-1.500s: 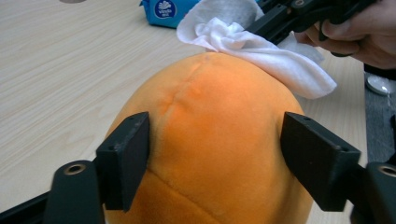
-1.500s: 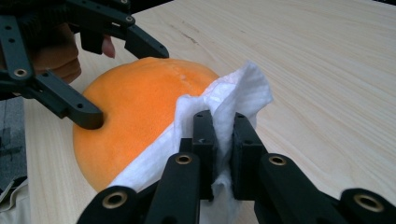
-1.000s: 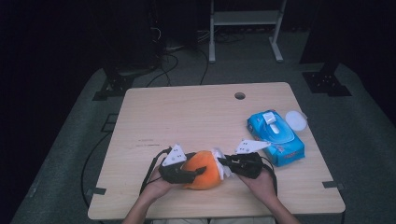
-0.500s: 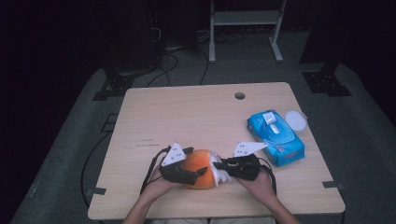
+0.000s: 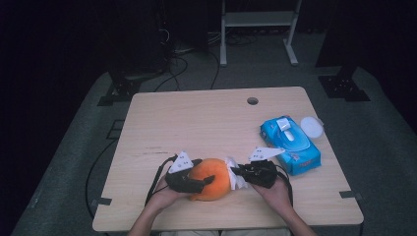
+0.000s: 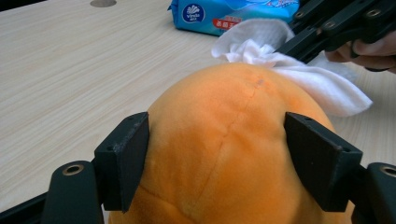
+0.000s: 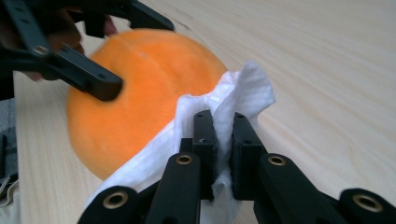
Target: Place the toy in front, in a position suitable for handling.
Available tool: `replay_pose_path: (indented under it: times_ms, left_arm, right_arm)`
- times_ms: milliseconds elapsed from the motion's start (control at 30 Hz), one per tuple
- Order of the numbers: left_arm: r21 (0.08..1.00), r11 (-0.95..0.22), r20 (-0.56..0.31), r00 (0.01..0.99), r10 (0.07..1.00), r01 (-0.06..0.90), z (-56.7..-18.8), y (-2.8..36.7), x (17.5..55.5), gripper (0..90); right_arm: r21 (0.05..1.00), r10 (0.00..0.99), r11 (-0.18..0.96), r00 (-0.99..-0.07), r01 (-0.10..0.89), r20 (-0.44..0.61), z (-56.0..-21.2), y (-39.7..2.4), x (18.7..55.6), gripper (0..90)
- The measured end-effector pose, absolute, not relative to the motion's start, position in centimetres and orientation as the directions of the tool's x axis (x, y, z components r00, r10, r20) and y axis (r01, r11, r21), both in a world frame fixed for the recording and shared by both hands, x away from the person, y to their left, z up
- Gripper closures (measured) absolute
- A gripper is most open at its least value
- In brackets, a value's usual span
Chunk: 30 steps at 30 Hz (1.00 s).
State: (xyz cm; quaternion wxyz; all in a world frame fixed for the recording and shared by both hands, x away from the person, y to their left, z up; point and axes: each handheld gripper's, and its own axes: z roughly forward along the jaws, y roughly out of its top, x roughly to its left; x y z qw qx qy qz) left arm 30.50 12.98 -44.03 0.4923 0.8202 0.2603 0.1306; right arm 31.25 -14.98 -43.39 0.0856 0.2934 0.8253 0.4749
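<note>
- Orange plush ball (image 5: 212, 178) is sitting on the wooden table (image 5: 206, 123), close to the near edge, between the two hand-held grippers. On a clock face laid over the table, it is lying at about 6 o'clock.
- The left gripper (image 5: 193, 183) is reaching in from the ball's 9 o'clock side. Its jaws have just been closing again after opening wide, with the ball between them. In the left gripper view the two pads (image 6: 125, 158) are standing against the ball's flanks, but I cannot tell whether they are pressing or only touching.
- The right gripper (image 5: 239, 173) is coming in from the ball's 3 o'clock side. Its jaws are clamped tight on a crumpled white wipe (image 7: 219, 119), and the wipe is lying against the ball's surface.
- A blue pack of wipes (image 5: 291, 143) is resting at about 3 o'clock on the table, with a round white lid (image 5: 312, 127) just beside it, both well apart from the ball.
- The step in hand appears to be wiping the ball. To do it well, the left gripper should be steadying the ball gently, since the plush will dent and roll. The right gripper should be keeping its pinch firm, dragging the wipe in short strokes, and steering clear of the left jaws.
</note>
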Motion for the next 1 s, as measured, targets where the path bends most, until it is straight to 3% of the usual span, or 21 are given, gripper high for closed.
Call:
replay_pose_path:
  times_ms: [200, 400, 700, 800, 933, 1000]
  left_arm:
    - [0.878, -0.374, -0.041, 0.826, 0.562, 0.299, -44.2, 13.1, 30.5, 26.0]
    - [0.879, -0.359, -0.061, 0.820, 0.569, 0.314, -44.3, 13.3, 30.6, 26.3]
    - [0.881, -0.434, 0.066, 0.862, 0.503, 0.186, -43.8, 10.7, 28.6, 26.3]
    - [0.883, -0.435, 0.066, 0.871, 0.487, 0.177, -43.7, 10.9, 28.6, 26.1]
    - [0.893, -0.398, 0.025, 0.861, 0.508, 0.209, -43.5, 11.7, 29.2, 15.8]
    - [0.890, -0.393, 0.007, 0.858, 0.514, 0.229, -43.8, 11.8, 29.3, 14.7]
  right_arm:
    - [0.859, 0.520, 0.394, -0.850, 0.327, 0.086, -42.3, -13.7, 30.0, 82.1]
    - [0.826, 0.567, 0.385, -0.812, 0.412, 0.140, -43.7, -14.7, 31.1, 82.1]
    - [0.868, 0.538, 0.360, -0.836, 0.343, 0.107, -41.7, -13.6, 30.1, 82.1]
    - [0.859, 0.538, 0.355, -0.832, 0.368, 0.134, -42.3, -13.9, 30.4, 82.1]
    - [0.850, 0.555, 0.353, -0.819, 0.390, 0.145, -42.9, -14.4, 30.7, 82.1]
    - [0.851, 0.558, 0.346, -0.816, 0.394, 0.151, -43.0, -14.4, 30.7, 82.1]
